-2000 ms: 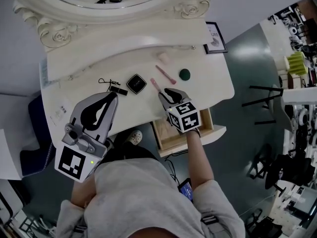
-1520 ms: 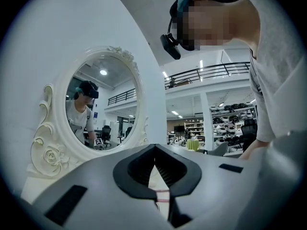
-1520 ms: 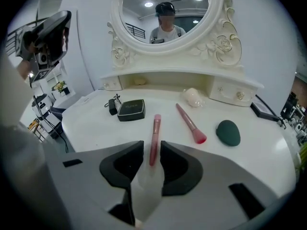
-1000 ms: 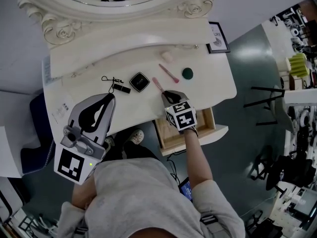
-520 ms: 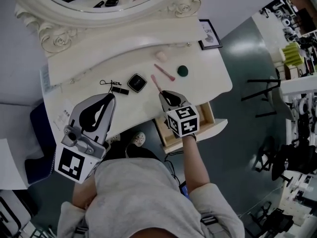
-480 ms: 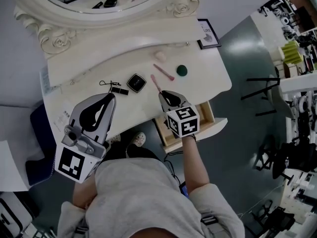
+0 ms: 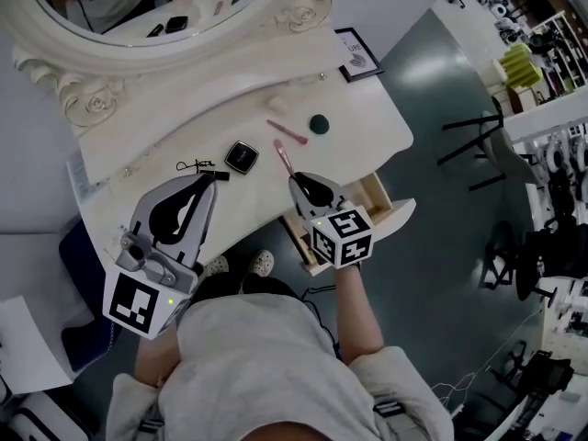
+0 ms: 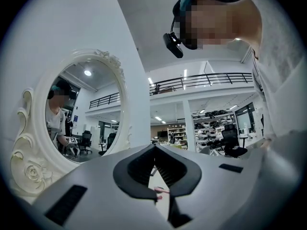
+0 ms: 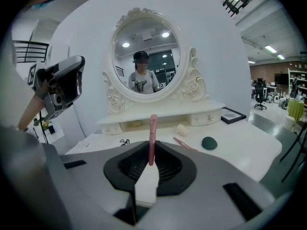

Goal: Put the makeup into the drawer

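My right gripper (image 7: 298, 181) (image 9: 151, 150) is shut on a pink makeup stick (image 7: 282, 156) (image 9: 152, 138) with a white end, which juts forward past its jaws over the vanity table's front edge. On the white tabletop (image 7: 367, 145) lie a black compact (image 7: 242, 157), a thin pink brush (image 7: 287, 132) (image 9: 182, 143), a green puff (image 7: 319, 123) (image 9: 209, 142) and a pale pink sponge (image 7: 277, 105) (image 9: 181, 129). The open wooden drawer (image 7: 377, 196) sits just right of my right gripper. My left gripper (image 7: 216, 177) (image 8: 154, 150) hovers left of the compact, jaws together and holding nothing.
A large oval mirror (image 7: 138, 7) (image 9: 145, 61) in a carved white frame backs the table. A small black wire tool (image 7: 195, 165) lies near my left gripper's tip. A framed picture (image 7: 358, 53) stands at the back right. Chairs and shelves stand on the floor to the right.
The head view has swung, so the table sits more to the left. My right gripper stays shut on the pink stick near the front edge. The left gripper has hardly moved.
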Motion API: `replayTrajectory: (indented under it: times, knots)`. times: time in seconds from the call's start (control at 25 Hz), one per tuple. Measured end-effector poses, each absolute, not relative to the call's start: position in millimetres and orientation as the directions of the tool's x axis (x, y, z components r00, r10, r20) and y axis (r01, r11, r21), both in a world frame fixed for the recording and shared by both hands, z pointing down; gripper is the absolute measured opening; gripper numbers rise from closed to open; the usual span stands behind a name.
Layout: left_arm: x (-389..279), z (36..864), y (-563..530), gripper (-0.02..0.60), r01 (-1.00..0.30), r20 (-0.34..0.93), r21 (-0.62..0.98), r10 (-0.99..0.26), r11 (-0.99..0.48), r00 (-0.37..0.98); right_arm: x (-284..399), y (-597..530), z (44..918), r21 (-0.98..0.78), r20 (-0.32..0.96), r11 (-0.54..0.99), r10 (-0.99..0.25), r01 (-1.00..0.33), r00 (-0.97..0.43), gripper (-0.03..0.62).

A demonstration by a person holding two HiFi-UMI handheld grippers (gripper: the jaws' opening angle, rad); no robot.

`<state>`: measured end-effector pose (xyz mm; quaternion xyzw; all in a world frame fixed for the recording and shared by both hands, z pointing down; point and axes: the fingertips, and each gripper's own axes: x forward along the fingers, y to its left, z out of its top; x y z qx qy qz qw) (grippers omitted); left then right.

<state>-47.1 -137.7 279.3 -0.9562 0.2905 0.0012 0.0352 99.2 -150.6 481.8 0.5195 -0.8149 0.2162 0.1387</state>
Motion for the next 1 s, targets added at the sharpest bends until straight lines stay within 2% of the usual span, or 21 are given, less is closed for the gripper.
replayTrajectory:
  times: [0.52, 1.0]
  knots:
    - [-24.7, 270.2, -117.9, 0.014, -0.436, -0.046, -0.077, -0.433, -0.897, 0.9, 114.6, -110.7, 426.8, -0.214, 0.293, 0.273, -0.898, -0.938, -0.328, 0.046]
    - [-0.6, 267.7, -100.3, 0.014, -0.329, -0.069, -0.074, -0.324, -0.941, 0.943, 142.3, -71.0, 404.1, -0.226, 0.211, 0.154, -0.956, -0.962, -0.202, 0.048]
